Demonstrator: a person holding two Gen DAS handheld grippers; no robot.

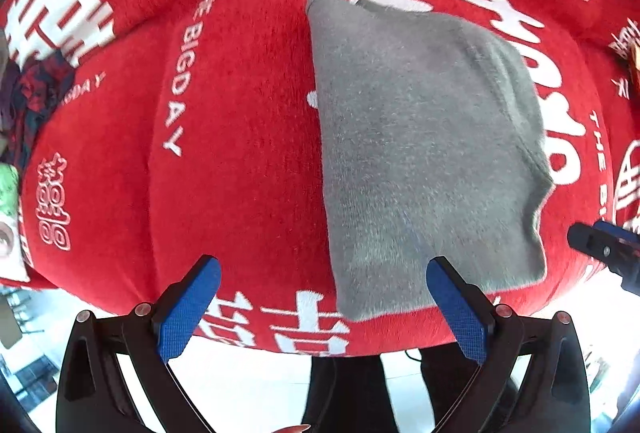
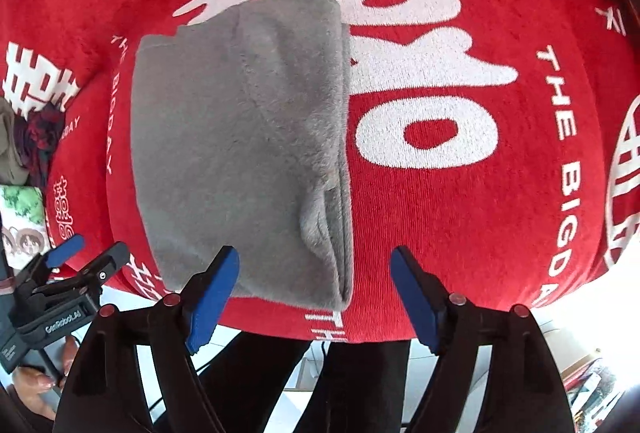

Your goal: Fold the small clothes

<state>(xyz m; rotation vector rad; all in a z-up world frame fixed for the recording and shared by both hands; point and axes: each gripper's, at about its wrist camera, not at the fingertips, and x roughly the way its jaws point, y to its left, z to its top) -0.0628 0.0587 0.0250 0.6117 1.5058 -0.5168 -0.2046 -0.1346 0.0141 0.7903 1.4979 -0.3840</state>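
A grey fleece garment (image 1: 420,153) lies folded flat on the red blanket (image 1: 240,93); it also shows in the right wrist view (image 2: 240,153). My left gripper (image 1: 320,297) is open and empty, hovering over the garment's near left corner. My right gripper (image 2: 314,281) is open and empty, above the garment's near right edge. The right gripper shows at the right edge of the left wrist view (image 1: 600,253). The left gripper shows at the lower left of the right wrist view (image 2: 80,261).
The red blanket (image 2: 480,213) has white lettering and covers the work surface, whose near edge runs just in front of both grippers. A pile of dark and patterned clothes (image 1: 28,101) lies at the far left (image 2: 32,137). White floor lies below.
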